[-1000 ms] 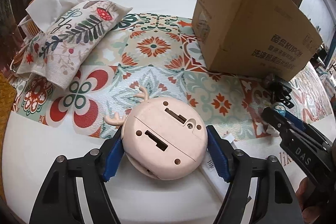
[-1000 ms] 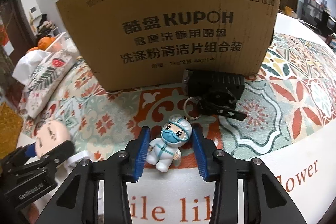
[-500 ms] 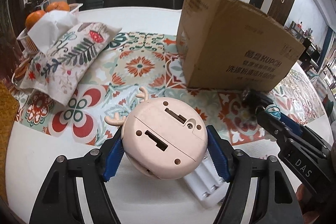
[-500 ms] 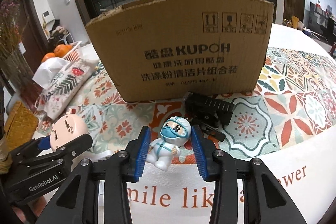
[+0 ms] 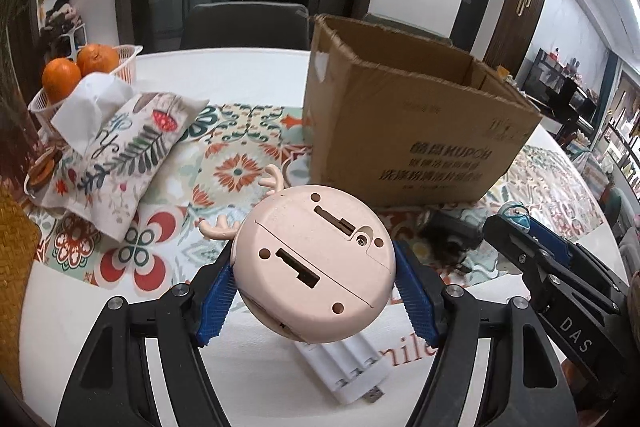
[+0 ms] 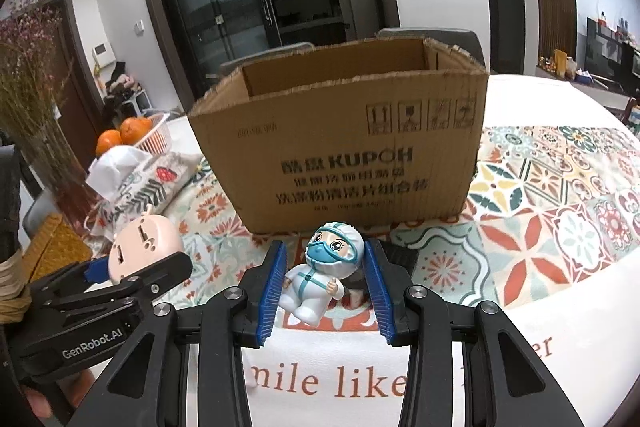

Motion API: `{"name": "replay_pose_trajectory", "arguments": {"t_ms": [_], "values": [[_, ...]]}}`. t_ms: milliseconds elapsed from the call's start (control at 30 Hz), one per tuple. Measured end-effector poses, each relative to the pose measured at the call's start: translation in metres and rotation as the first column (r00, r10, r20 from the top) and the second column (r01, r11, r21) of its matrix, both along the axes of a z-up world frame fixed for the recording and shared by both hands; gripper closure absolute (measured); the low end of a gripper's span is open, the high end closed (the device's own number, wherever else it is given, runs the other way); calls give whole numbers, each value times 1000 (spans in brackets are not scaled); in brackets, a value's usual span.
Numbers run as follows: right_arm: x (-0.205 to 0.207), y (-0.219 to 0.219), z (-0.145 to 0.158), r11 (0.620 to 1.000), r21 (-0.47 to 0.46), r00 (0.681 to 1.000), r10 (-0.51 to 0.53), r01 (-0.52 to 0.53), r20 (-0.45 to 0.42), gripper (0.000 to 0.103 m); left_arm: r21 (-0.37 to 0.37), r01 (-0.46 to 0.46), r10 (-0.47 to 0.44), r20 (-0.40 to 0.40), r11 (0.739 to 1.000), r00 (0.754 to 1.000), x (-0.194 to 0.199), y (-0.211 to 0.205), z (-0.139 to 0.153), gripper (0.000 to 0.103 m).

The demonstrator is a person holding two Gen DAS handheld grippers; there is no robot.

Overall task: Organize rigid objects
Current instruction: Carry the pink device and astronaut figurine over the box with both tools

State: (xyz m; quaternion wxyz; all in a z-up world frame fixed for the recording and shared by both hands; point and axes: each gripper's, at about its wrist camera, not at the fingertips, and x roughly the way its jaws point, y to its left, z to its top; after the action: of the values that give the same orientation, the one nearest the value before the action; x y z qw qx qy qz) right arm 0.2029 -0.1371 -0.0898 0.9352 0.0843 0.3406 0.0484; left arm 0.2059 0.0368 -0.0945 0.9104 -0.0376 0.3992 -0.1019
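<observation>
A round pink deer toy [image 5: 314, 265] is clamped between the blue pads of the left gripper [image 5: 314, 287], its flat underside turned toward the camera, and is held above the table [image 5: 224, 75]. A white battery holder [image 5: 344, 367] lies on the cloth below it. A small figurine [image 6: 322, 273] in a white suit and blue mask is gripped by the right gripper [image 6: 324, 287] – also held off the table. Beyond both, an open cardboard box [image 6: 340, 147] stands on the patterned cloth, with a black object [image 5: 450, 233] at its base. Farther left, a tissue pouch [image 5: 120, 143] and a basket of oranges [image 5: 80, 71] are seen.
</observation>
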Motion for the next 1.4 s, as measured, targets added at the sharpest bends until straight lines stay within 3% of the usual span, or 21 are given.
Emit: {"name": "replay_pose_trajectory", "arguments": {"t_ms": [933,1400], "values": [[2,-30,75,1000,17,978,-21,18,205,62,-23,39,-34,175,999,984,14,-35,82,30],[16,-37,107,1000,7,960,-28,27,280,62,-6,67,-64,218,998,974,34,-48,113,30]]}}
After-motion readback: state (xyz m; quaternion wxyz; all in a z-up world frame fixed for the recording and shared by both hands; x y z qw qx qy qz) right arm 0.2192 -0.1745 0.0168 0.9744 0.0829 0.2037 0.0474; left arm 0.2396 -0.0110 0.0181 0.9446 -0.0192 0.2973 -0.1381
